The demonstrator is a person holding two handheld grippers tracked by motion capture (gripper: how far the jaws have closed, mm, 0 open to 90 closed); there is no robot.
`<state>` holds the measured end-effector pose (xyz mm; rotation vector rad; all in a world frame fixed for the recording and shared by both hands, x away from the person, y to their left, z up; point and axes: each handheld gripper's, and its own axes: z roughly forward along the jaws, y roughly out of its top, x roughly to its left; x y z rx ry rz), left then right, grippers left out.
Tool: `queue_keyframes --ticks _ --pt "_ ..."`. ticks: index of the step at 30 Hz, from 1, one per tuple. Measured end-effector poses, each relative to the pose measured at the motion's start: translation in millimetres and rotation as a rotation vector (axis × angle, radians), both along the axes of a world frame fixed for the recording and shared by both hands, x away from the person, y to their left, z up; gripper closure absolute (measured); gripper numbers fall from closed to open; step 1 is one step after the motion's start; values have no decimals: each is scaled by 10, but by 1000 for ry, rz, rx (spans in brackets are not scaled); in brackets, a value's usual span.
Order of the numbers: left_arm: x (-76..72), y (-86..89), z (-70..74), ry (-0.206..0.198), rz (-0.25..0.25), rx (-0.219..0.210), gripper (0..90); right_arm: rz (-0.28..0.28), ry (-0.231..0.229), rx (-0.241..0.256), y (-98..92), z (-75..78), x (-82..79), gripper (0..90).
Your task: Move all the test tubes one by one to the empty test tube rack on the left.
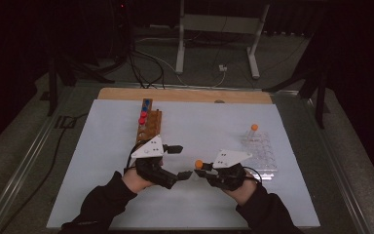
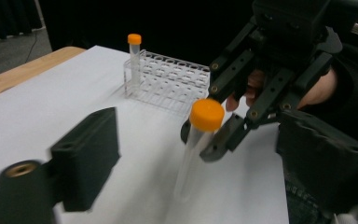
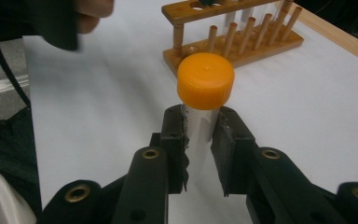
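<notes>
My right gripper (image 3: 199, 140) is shut on a clear tube with an orange cap (image 3: 205, 80), gripping it just below the cap and holding it upright over the white mat. In the high view that tube (image 1: 198, 164) is at the mat's front centre in the right gripper (image 1: 201, 169). My left gripper (image 1: 180, 161) stands open just left of it, its jaws spread wide on either side of the tube without touching it. The left gripper view shows the tube (image 2: 200, 135) between the other gripper's fingertips (image 2: 216, 142).
A clear plastic rack (image 1: 262, 152) at the right holds one orange-capped tube (image 1: 253, 128) at its far corner. A wooden rack (image 1: 148, 126) at the left carries red- and blue-capped tubes. Both stand on a white mat (image 1: 107, 146) over a wooden table.
</notes>
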<state>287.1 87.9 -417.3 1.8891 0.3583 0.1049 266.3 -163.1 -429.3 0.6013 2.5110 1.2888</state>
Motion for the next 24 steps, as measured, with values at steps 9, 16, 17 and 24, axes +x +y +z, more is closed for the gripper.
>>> queue_keyframes --ticks 9,16,17,24 --pt "23 -151 -37 -3 -25 9 369 8 8 12 6 5 -1 749" --pt "36 -252 -58 -7 -40 8 560 8 5 13 8 9 -7 749" --pt "38 -273 -65 -14 -37 13 579 9 2 13 5 12 -8 749" --pt "37 -303 -58 -27 -39 16 699 1 1 20 -6 21 -5 749"
